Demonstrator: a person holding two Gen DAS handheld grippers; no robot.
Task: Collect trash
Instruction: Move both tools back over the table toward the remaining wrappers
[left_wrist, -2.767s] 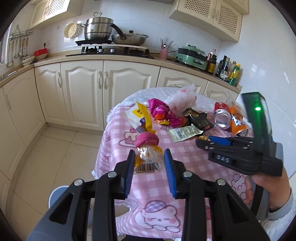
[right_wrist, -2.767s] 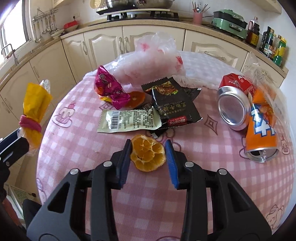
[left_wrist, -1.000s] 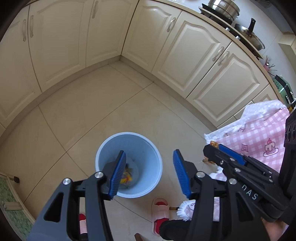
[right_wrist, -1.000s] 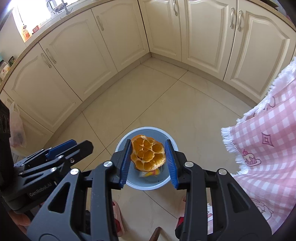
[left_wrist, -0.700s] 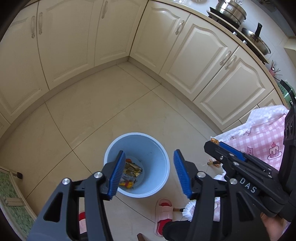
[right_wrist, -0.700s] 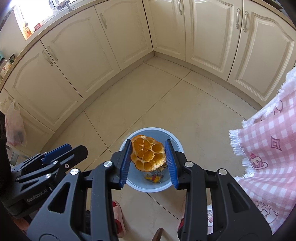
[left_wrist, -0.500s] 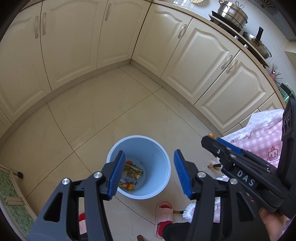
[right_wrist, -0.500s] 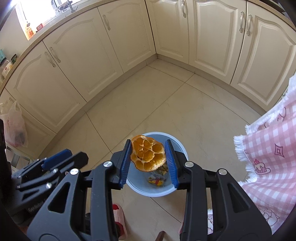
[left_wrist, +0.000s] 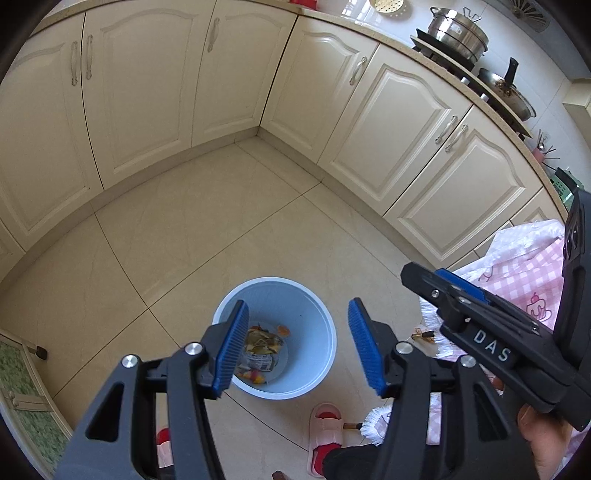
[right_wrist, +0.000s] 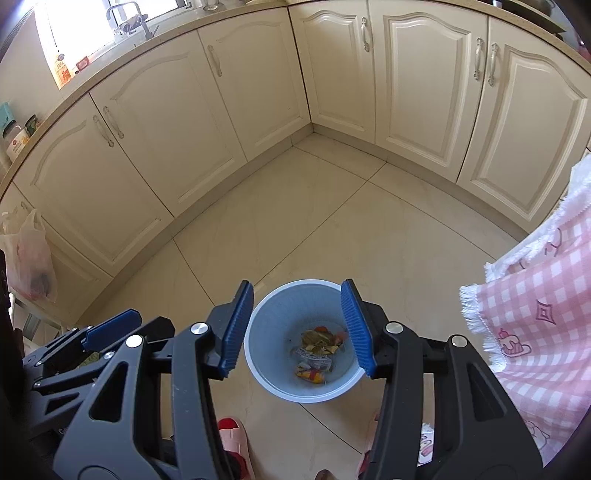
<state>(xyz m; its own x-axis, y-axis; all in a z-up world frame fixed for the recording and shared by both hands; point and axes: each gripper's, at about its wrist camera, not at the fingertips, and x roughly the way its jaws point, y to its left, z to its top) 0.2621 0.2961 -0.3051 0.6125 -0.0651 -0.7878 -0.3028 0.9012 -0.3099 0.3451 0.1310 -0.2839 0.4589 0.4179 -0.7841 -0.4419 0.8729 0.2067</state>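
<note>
Bin (right_wrist: 258, 354) on tiled floor (right_wrist: 332, 229), cabinets (right_wrist: 184, 122) behind.

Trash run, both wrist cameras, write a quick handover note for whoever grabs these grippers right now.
Left gripper: open, nothing in it, above the blue bin.
Right gripper: jaws opening over the same bin, nothing between them.
Bin: on the tiled floor beside the table with the pink checked cloth. Wrappers and orange scraps lie at the bottom.
Done: both grippers are empty; some trash sits in the bin.
Left: the tabletop is out of view in both cameras, so check it for remaining trash and carry any over.
</note>
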